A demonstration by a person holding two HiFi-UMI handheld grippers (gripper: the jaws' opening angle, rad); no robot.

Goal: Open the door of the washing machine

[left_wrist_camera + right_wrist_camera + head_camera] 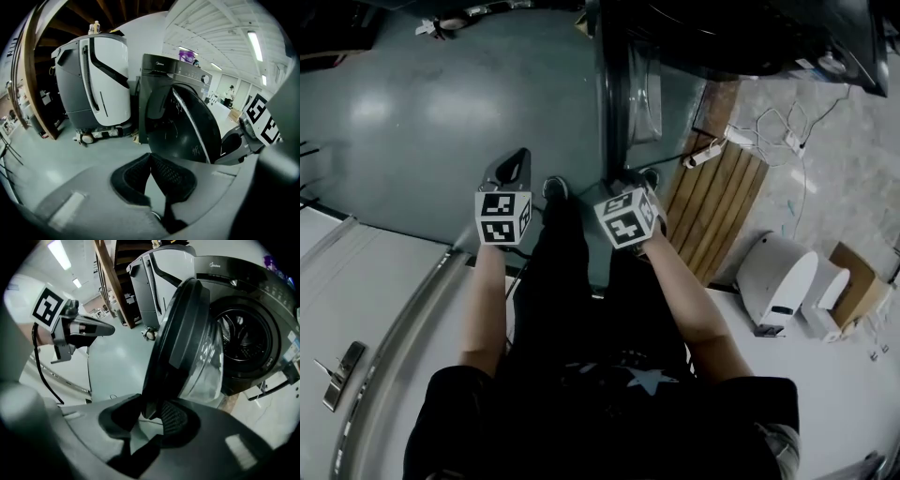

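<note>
The dark washing machine [741,37] stands at the top of the head view, and its round door [623,103] is swung out towards me. In the right gripper view the door [183,348] stands edge-on, with the drum opening [243,341] bare behind it. My right gripper [150,420] has the door's lower rim between its fingers, close against the right-hand pad, with a dark gap on the other side. My left gripper [150,159] is shut on nothing and hangs to the left of the door [187,126], apart from it. Both grippers [517,164] [636,185] point steeply down.
A grey and white machine [93,79] stands left of the washer. A wooden pallet [717,216], a power strip with cables [712,150], a white device [778,277] and cardboard [858,281] lie at the right. A white surface with a metal rail [356,281] runs along my left.
</note>
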